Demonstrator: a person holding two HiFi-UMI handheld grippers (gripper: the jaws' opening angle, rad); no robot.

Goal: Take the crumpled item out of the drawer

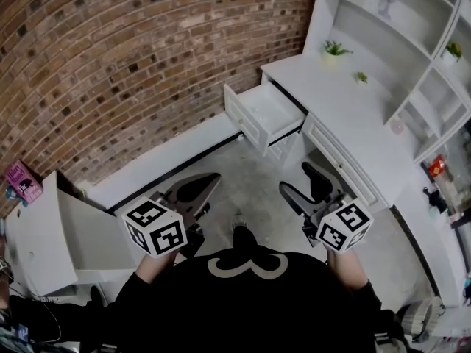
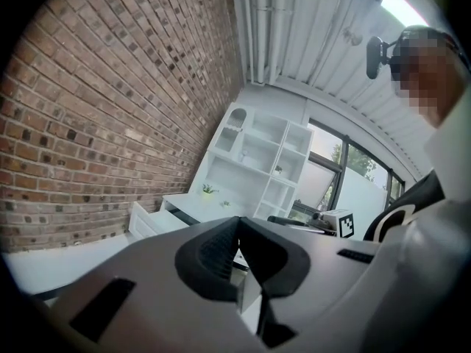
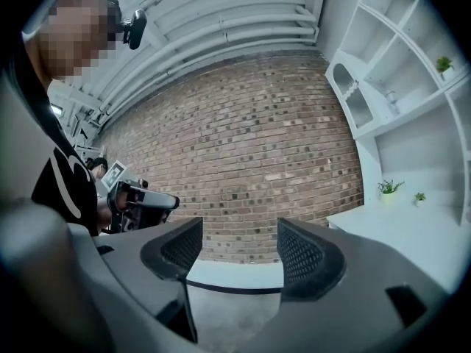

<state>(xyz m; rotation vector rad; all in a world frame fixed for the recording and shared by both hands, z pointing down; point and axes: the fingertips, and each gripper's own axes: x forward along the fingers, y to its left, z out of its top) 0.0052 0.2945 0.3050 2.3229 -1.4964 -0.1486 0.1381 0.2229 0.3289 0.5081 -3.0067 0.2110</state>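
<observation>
A brick wall runs along the back and meets a white desk with open shelving above it; two small potted plants stand on the desk top. At the desk's near end one drawer is pulled well out over the concrete floor; from the head view its inside looks pale and bare, and the crumpled item cannot be made out in it, so it is either low against a wall of the drawer or too small to tell.

Both tools are held close to the person's body, well apart from the drawer and pointing roughly level towards it; the left tool has its jaws together with nothing between them; the right tool has its jaws wide apart and empty, with only wall and floor showing through the gap.

The step in hand looks like the approach; the spread right tool seems the one to use. It would do well to come in above the drawer's front panel, tip downward so its camera looks into the drawer, find the item first, then close on its bulk rather than a loose edge; the left tool should stay clear of the drawer.
</observation>
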